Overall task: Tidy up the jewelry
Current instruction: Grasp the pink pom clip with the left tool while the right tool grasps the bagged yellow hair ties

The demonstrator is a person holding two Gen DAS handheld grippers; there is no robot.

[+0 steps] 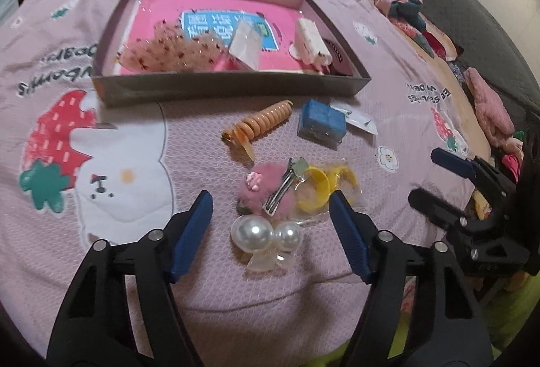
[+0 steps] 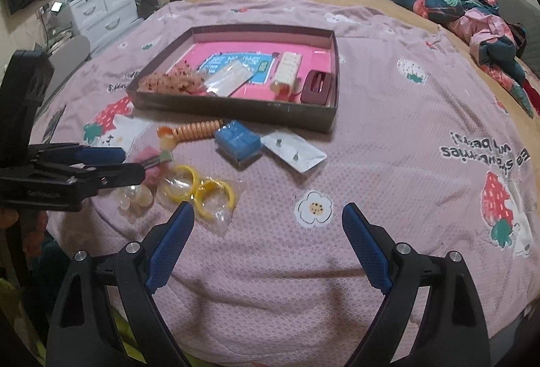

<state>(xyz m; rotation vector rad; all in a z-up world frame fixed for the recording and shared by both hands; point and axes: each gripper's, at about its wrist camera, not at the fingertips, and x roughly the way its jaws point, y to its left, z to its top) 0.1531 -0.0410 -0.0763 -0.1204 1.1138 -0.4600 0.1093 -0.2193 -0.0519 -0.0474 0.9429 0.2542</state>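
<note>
Left gripper [image 1: 271, 208] spread around fluffy pink clip [image 1: 261, 189]; right gripper [image 2: 268, 215] spread, empty. Risk: snagging crinkly bag of yellow rings [image 1: 324, 186] too.

On the pink quilt [image 2: 371, 137], outside the tray:
- 1 orange spiral hair tie [image 1: 266, 122]
- 1 small blue box [image 1: 320, 124]
- 1 flat white packet [image 2: 293, 152] holding 2 small studs
- 1 fluffy pink hair clip [image 1: 260, 194] with a metal clasp
- 1 clear bag with 2 yellow rings [image 2: 202, 189]
- 1 hair piece with 2 large pearls [image 1: 265, 233]

Inside 1 shallow grey tray [image 1: 229, 88] with pink lining:
- 1 pink speckled mesh bow [image 1: 168, 49]
- 1 clear flat packet [image 1: 246, 41]
- 1 cream claw clip [image 1: 310, 41]
- 1 dark maroon clip [image 2: 317, 86]

2 two-finger grippers: left gripper [image 1: 271, 205], right gripper [image 2: 270, 215].
</note>
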